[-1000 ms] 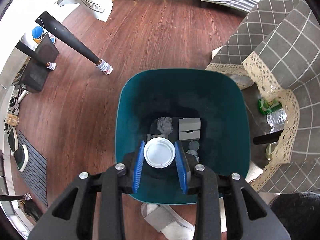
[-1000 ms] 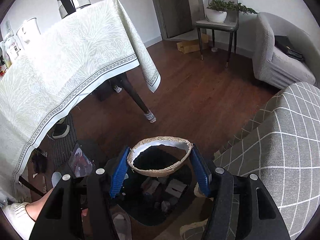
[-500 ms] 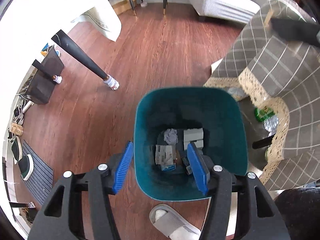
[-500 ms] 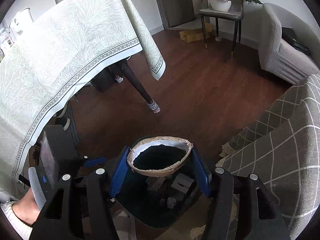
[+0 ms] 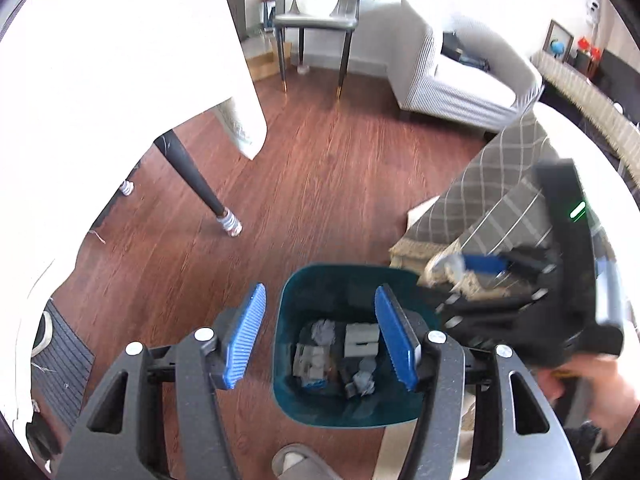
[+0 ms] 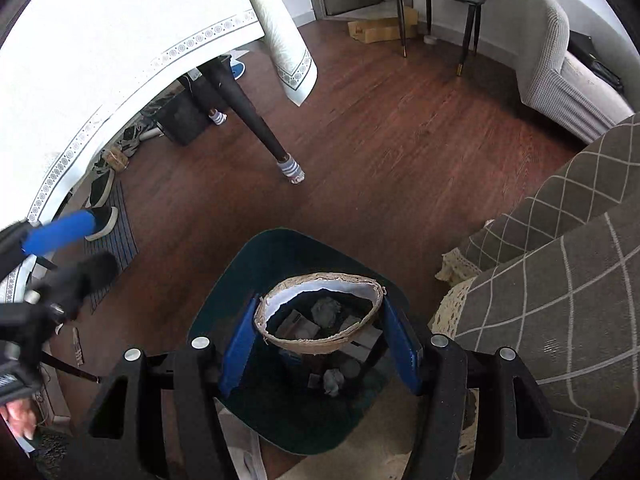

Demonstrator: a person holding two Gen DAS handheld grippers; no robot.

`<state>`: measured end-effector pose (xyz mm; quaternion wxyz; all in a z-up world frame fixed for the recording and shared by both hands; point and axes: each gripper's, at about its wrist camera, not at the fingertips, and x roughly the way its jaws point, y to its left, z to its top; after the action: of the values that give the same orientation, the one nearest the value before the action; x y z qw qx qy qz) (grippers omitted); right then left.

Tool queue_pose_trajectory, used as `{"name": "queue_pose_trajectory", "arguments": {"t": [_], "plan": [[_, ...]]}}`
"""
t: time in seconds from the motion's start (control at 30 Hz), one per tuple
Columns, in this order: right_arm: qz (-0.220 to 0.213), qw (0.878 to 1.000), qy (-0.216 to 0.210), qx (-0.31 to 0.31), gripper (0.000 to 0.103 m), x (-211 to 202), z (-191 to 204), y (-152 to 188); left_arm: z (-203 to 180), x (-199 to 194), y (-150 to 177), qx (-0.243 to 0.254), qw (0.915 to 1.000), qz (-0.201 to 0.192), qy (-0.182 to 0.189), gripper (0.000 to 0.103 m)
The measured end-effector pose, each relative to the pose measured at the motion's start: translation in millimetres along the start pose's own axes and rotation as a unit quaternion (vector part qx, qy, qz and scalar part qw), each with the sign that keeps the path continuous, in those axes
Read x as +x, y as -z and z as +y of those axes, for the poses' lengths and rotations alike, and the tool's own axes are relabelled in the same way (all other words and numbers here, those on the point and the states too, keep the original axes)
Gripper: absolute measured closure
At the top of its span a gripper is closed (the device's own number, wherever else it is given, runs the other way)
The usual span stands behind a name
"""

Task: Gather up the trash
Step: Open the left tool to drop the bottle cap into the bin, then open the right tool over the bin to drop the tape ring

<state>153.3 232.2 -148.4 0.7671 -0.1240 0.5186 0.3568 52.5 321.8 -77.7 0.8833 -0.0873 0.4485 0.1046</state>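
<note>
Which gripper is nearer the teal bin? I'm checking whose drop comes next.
Right. The right gripper, shut on a torn paper ring, hangs directly over the teal bin. The left gripper, jaws open and empty, sits higher, toward the bin's left edge.

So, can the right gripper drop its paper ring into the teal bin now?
Probably yes: the right gripper holds the torn paper ring directly above the open teal bin, nothing between.
</note>
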Motion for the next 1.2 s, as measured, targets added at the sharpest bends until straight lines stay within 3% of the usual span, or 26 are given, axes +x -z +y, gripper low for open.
{"name": "queue_pose_trajectory", "arguments": {"t": [0.27,0.5,0.57,0.63,0.9,1.07,1.2], "plan": [[0.051,0.998,0.014,-0.033,0.042,32,12,17,-19,-39,-23,0.000,0.9980,-0.056,0.027,0.055],[0.080,0.993,0.028,-0.087,0.041,51,23,32,-39,-63,-37,0.003,0.9952,-0.083,0.051,0.066],[0.089,0.991,0.022,-0.093,0.031,55,23,36,-42,-69,-40,-0.003,0.9940,-0.089,0.064,0.068],[0.088,0.990,0.028,-0.104,0.026,55,23,41,-46,-74,-42,-0.010,0.9925,-0.093,0.079,0.068],[0.081,0.990,0.025,-0.110,0.026,39,15,50,-68,-83,-47,0.005,0.9908,-0.099,0.092,0.068],[0.047,0.994,0.003,-0.101,0.031,15,10,50,-85,-98,-53,0.033,0.9894,-0.119,0.077,0.068],[0.007,0.994,-0.003,-0.106,0.036,-18,14,49,-95,-119,-59,0.050,0.9862,-0.141,0.071,0.061]]}}
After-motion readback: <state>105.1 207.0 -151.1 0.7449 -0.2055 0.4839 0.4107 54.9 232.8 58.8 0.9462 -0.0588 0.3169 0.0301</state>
